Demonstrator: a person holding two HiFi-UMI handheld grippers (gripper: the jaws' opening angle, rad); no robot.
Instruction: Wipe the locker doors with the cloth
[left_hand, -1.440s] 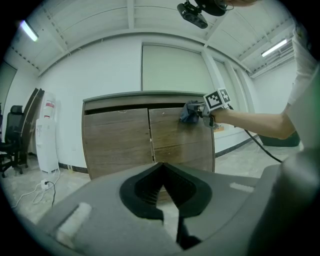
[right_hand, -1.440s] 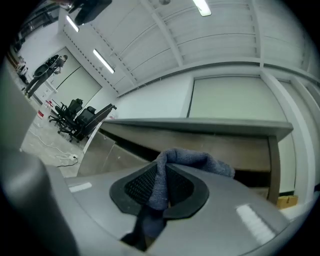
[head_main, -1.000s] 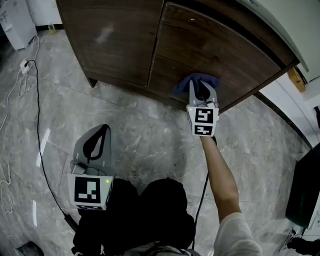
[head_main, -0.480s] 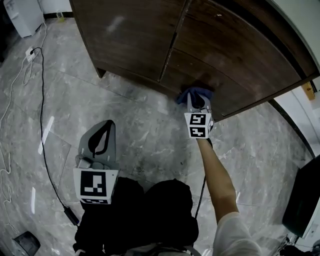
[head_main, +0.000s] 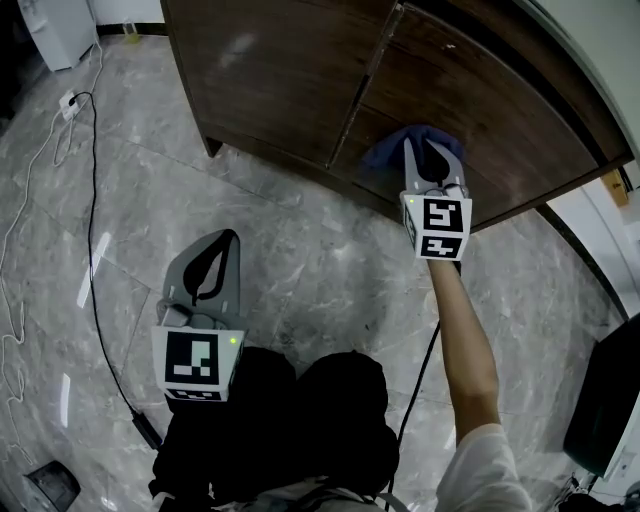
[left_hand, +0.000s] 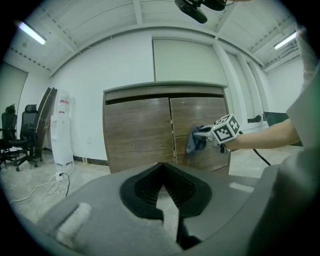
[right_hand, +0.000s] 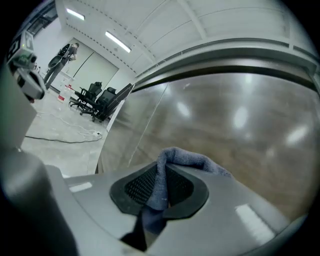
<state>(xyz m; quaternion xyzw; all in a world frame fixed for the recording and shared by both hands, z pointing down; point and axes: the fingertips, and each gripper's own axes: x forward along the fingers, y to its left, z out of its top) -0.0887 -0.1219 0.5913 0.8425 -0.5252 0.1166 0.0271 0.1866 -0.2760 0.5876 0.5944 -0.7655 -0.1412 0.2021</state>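
Observation:
The brown wooden locker (head_main: 290, 80) has two doors (left_hand: 140, 130). My right gripper (head_main: 428, 150) is shut on a blue cloth (head_main: 395, 148) and presses it against the right door (head_main: 480, 100), low on it and close to the seam between the doors. In the right gripper view the cloth (right_hand: 175, 162) is bunched between the jaws, with the door (right_hand: 240, 125) right behind it. My left gripper (head_main: 232, 238) hangs over the floor well in front of the left door, shut with nothing in it (left_hand: 161, 166). From the left gripper view the cloth (left_hand: 195, 142) shows on the door.
The floor is grey marble (head_main: 300, 270). Cables (head_main: 88, 200) run along it at the left. A white water dispenser (left_hand: 61, 127) and office chairs (left_hand: 20, 137) stand left of the locker. A dark object (head_main: 605, 390) sits at the right edge.
My right gripper slid the cloth down to the door's bottom edge, then back up the door. The left gripper has hardly moved.

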